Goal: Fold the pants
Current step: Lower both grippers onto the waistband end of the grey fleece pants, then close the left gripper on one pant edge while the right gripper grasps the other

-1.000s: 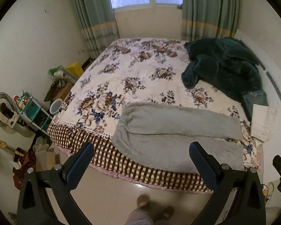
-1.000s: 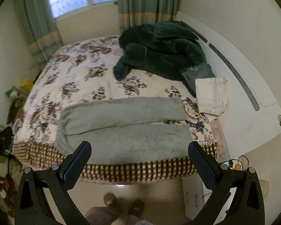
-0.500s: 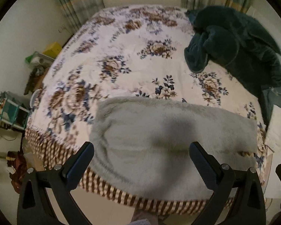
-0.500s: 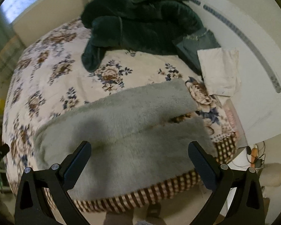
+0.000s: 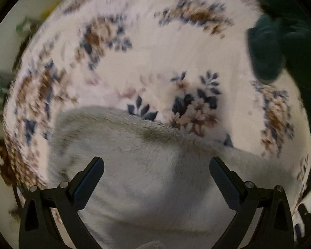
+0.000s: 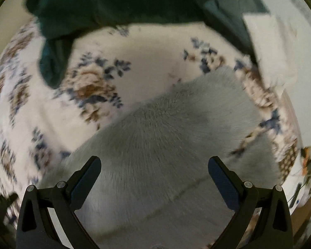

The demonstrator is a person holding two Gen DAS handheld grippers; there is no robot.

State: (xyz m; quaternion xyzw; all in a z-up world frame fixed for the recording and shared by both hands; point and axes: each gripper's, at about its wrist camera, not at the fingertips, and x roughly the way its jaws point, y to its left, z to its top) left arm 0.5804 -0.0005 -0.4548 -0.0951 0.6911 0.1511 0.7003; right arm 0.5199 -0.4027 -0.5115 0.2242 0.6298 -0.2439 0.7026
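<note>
You are holding your left gripper (image 5: pixel 155 174) wide apart at the bottom of its view, with nothing between its fingers. Your right gripper (image 6: pixel 154 173) is spread wide too and is pinching nothing. Both are hanging right over the pants (image 5: pixel 147 166), and I cannot tell if they are touching them.

The fluffy grey pants (image 6: pixel 176 141) are lying flat on the flowery bed cover (image 5: pixel 155 51), filling the lower middle of each view. In the right view the two legs are lying side by side with a line between them, so no fold looks done yet. I think the whole job is still waiting for you.

Farther back, a dark green blanket (image 6: pixel 114 2) is sitting at the top of the right view.

A second ago you were standing back and seeing the whole bed and the floor. Now you are leaning in close, and the pants are filling much more of each view.
</note>
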